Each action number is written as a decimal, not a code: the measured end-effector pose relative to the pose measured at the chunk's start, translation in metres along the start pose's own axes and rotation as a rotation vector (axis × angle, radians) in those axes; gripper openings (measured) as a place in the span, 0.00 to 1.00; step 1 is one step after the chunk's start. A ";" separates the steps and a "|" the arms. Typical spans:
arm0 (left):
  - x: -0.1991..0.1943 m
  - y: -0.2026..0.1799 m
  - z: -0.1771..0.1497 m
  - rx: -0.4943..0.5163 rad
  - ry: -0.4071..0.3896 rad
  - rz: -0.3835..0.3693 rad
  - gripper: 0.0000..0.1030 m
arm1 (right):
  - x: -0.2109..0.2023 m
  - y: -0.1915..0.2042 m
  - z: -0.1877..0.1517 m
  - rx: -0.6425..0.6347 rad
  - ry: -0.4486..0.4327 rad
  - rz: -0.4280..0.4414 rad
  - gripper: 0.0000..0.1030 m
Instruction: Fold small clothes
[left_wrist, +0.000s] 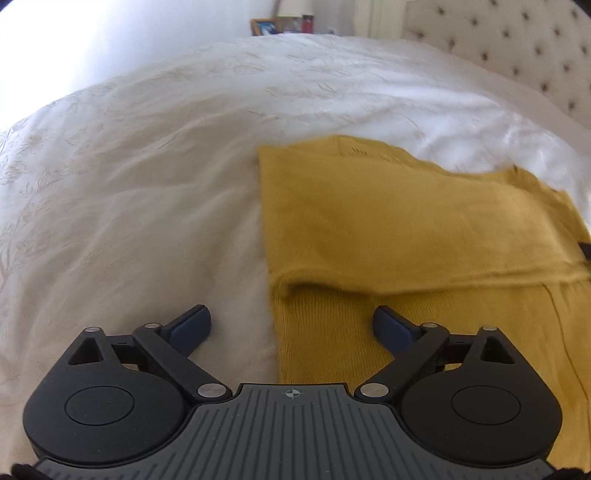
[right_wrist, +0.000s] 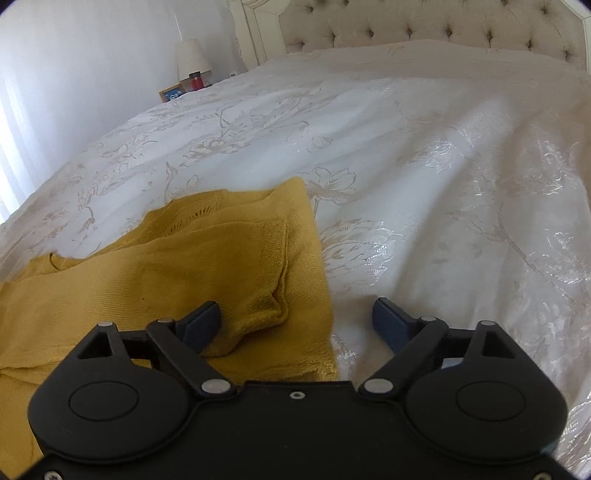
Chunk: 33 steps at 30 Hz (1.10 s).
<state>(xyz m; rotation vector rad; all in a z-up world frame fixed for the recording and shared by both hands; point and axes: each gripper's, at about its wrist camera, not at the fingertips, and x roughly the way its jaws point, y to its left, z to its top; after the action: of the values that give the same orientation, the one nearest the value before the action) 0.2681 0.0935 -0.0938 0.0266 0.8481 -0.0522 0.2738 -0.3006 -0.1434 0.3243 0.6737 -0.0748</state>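
A mustard-yellow knit garment (left_wrist: 406, 229) lies folded on the white bedspread (left_wrist: 147, 184), with a folded-over layer across its upper part. My left gripper (left_wrist: 291, 325) hovers over the garment's left edge, jaws wide open, nothing pressed between the blue pads. In the right wrist view the same garment (right_wrist: 184, 266) fills the lower left, its right edge and a bunched cuff near the left finger. My right gripper (right_wrist: 295, 321) is open over that right edge; the cloth lies between the fingers but the pads do not press it.
The embroidered white bedspread (right_wrist: 424, 184) stretches away on all sides. A tufted headboard (right_wrist: 424, 29) stands at the far end. A bedside lamp (right_wrist: 192, 59), a red jar (right_wrist: 195, 81) and a picture frame (right_wrist: 171, 92) sit beyond the bed's far left.
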 end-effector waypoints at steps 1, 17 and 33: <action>-0.008 0.001 -0.004 0.003 0.003 -0.001 0.84 | -0.002 -0.003 0.003 -0.003 0.026 0.027 0.88; -0.134 -0.003 -0.095 -0.037 0.149 -0.113 0.82 | -0.191 -0.054 -0.034 0.016 0.355 0.160 0.88; -0.116 -0.013 -0.134 -0.056 0.290 -0.054 0.82 | -0.172 -0.046 -0.086 -0.126 0.627 0.222 0.75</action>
<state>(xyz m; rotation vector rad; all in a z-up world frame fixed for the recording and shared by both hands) 0.0909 0.0908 -0.0953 -0.0424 1.1398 -0.0768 0.0798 -0.3234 -0.1114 0.2992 1.2518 0.2927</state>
